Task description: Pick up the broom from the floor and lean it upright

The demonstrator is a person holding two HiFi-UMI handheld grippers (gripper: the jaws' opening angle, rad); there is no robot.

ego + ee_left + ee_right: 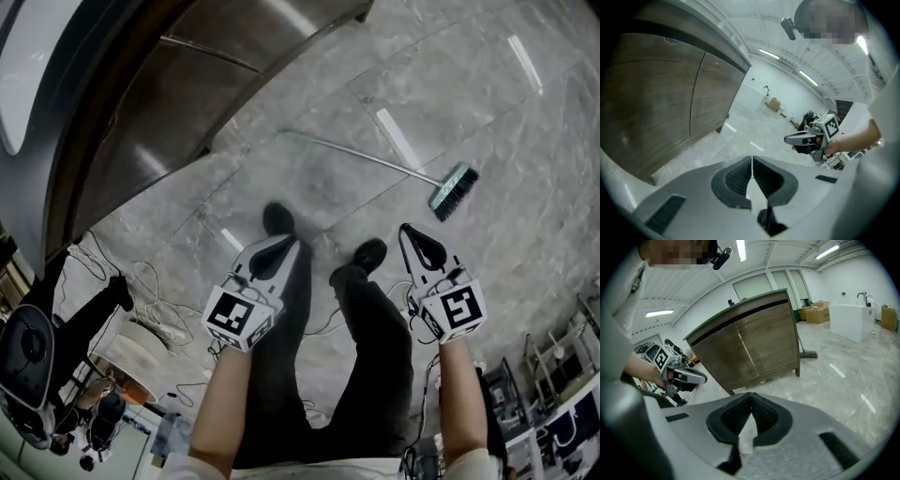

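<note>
The broom (375,157) lies flat on the grey marble floor, its thin metal handle running from upper left to its teal bristle head (454,191) at the right. In the right gripper view the broom head (809,354) shows low beside the cabinet's far corner. My left gripper (292,241) and right gripper (404,229) hang side by side above the floor, nearer to me than the broom and apart from it. Both are shut, with nothing between the jaws. Each gripper also appears in the other's view: the right gripper (789,139) and the left gripper (704,378).
A tall wood-fronted cabinet (141,103) stands at the left on short legs. The person's legs and black shoes (278,220) are between the grippers. Cables and gear (141,309) crowd the lower left; racks (553,375) stand at lower right. A white counter (853,319) and boxes (818,312) are far off.
</note>
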